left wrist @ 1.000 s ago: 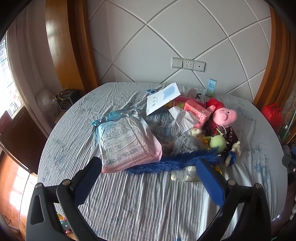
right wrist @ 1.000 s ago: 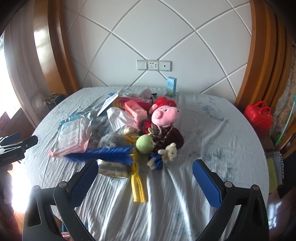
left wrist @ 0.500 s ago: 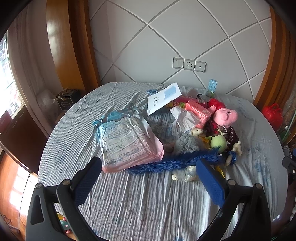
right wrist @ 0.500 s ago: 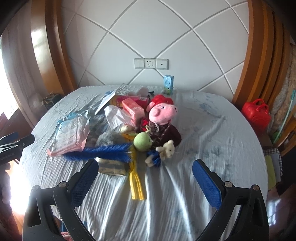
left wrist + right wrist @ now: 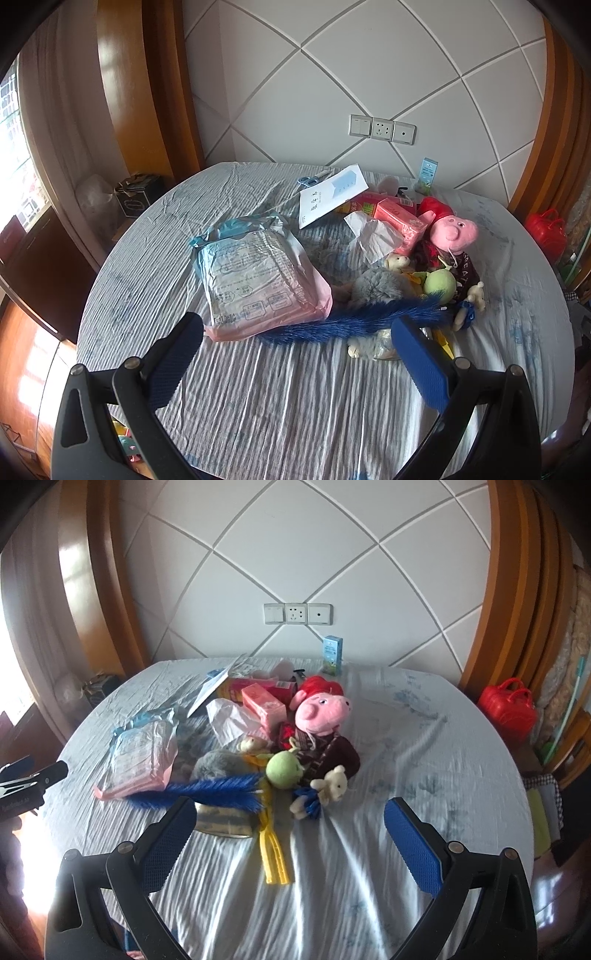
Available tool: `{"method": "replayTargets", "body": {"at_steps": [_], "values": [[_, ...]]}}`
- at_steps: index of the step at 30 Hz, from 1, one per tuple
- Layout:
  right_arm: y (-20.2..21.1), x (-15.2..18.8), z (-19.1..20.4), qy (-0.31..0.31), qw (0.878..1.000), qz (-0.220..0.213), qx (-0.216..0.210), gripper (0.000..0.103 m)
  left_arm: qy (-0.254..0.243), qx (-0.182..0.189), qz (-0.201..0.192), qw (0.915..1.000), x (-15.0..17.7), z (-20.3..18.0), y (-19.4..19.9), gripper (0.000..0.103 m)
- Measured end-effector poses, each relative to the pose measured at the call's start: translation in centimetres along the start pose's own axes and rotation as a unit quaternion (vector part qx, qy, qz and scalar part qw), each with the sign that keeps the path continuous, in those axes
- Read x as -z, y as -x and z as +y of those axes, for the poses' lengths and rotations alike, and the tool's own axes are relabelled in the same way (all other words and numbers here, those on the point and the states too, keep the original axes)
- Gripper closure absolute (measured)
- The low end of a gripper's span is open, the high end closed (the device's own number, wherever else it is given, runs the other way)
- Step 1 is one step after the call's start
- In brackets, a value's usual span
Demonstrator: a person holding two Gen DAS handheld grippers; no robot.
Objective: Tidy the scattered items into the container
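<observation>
- White wall panels with slanted lines stand behind the bed (image 5: 424, 738), and a row of wall switches (image 5: 297, 613) sits in the middle of that wall.
- Shiny wooden frames curve up on both sides of the room.
- Wrinkly pale blue sheets cover the round bed, and all the scattered things lie on it.
- Off the bed, far to the right of the right tool (image 5: 288, 827), sits a red bag (image 5: 508, 709).
- Both tools are spread wide with nothing between their blue pads. The left tool (image 5: 295, 339) hangs over the near part of the bed, and so does the right one.
- Just ahead of the left tool lies a big plastic pack (image 5: 255, 280), with a fuzzy blue brush (image 5: 354, 321) touching its near edge.
- Ahead of the right tool sit a small white teddy (image 5: 330, 784), a green ball toy (image 5: 283, 770) and a yellow clip (image 5: 273, 853).
- Further off are a pink pig toy (image 5: 321, 709), a pink box (image 5: 264, 703), a white paper (image 5: 332, 194) and a little carton (image 5: 331, 654) by the wall.
- I cannot see the container in either view, so nothing looks tidied yet.
- I think the step now is picking the first thing to grab.
- To do it well, start with something near and alone, like the teddy or the yellow clip.
- Come down straight, with one pad on each side, then squeeze gently.
- The brush lies under other toys, so pulling it first could drag the pile.
</observation>
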State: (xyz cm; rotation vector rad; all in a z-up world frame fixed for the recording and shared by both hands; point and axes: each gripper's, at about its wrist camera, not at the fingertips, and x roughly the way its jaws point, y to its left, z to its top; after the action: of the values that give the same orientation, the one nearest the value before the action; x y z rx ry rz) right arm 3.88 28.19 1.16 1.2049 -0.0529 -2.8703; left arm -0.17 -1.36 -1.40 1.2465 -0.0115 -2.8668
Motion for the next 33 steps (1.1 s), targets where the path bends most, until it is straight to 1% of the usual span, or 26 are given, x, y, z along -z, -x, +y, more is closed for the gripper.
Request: {"method": "replayTargets", "body": {"at_steps": [7, 18, 20, 25, 28, 33], "values": [[-0.3, -0.1, -0.4, -0.005, 1.000, 0.008, -0.004, 0.000, -0.002, 0.001, 0.001, 1.0000, 0.0, 0.1, -0.2, 0.000], [-0.8, 0.2, -0.2, 0.010, 1.000, 0.003, -0.018, 0.000, -0.001, -0.002, 0.004, 1.0000, -0.1, 1.0, -0.9, 0.000], [-1.1, 0.4, 0.0, 0.018, 1.000, 0.008, -0.023, 0.000, 0.001, -0.003, 0.006, 1.0000, 0.0, 1.6, -1.2, 0.000], [-2.0, 0.4, -0.2, 0.011, 1.000, 0.014, -0.024, 0.000, 0.012, -0.010, 0.018, 0.9997, 0.6, 3.8, -2.7, 0.000], [-2.8, 0.2, -0.5, -0.001, 0.999, 0.021, -0.033, 0.000, 0.017, -0.014, 0.029, 0.9993, 1.0, 5.3, -3.9, 0.000], [-5.8, 0.3, 0.0, -0.009, 0.997, 0.062, -0.034, 0.000, 0.022, -0.026, 0.050, 0.9982, 2.0, 8.6, -6.6, 0.000]]}}
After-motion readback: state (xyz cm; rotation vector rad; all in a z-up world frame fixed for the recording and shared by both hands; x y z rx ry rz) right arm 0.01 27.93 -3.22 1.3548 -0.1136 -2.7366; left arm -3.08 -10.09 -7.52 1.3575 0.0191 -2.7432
